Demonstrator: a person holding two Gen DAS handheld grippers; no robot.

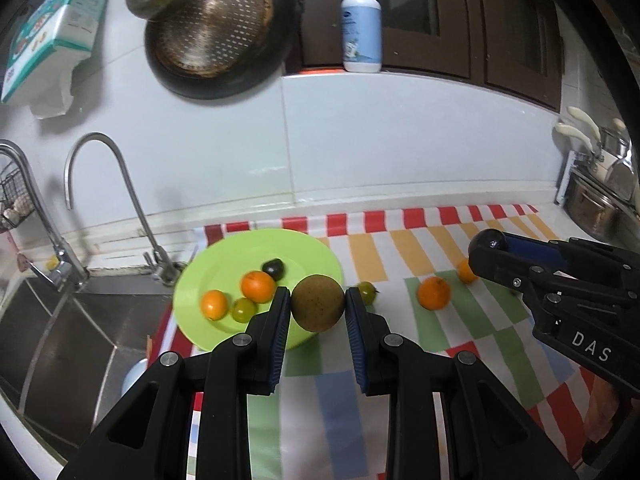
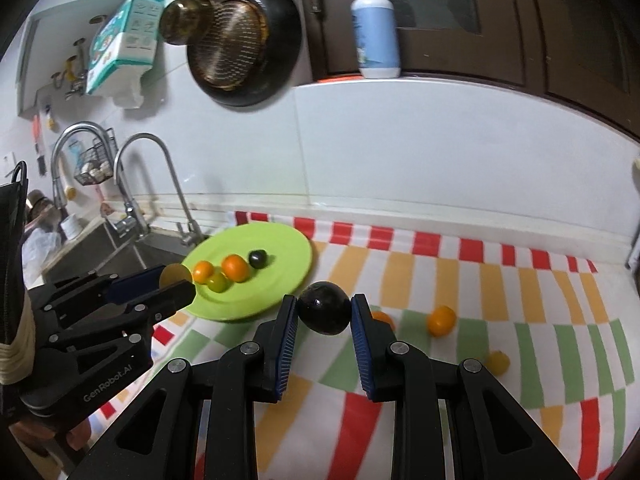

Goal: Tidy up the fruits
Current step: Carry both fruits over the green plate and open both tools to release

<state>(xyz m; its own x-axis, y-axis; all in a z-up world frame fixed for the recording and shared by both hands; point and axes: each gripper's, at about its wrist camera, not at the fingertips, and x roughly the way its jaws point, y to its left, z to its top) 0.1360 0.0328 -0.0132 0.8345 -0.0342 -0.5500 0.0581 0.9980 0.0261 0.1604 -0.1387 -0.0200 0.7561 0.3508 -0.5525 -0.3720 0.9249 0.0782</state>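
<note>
Here, nearest in the left wrist view, the left gripper (image 1: 318,308) has its jaws clamped on a brown fruit (image 1: 317,303), which sits right between the blue pads at their tips, held off the worktop. In the right wrist view the right gripper (image 2: 325,314) is clamped the same way on a dark fruit (image 2: 325,307), wedged between its pad tips above the checked cloth (image 2: 460,300).

Just beyond the left gripper, to the left, lies the green plate (image 1: 308,248) on the near-left part of the cloth, beside the sink (image 1: 60,332). On it lie two oranges (image 1: 258,286), a small green fruit (image 1: 244,309) between them on the near side, and a small dark fruit (image 1: 273,268) at the far side. A second green fruit (image 1: 367,291) lies on the cloth just right of the plate, half hidden by the right pad.

Further right on the cloth lie two loose oranges (image 1: 433,293), well apart from the plate. In the right wrist view a small yellow fruit (image 2: 497,361) lies nearer on the right.

At the far wall hang a pan (image 1: 218,28) and a tissue pack (image 1: 56,28); a pump bottle (image 1: 361,24) stands on the ledge.
</note>
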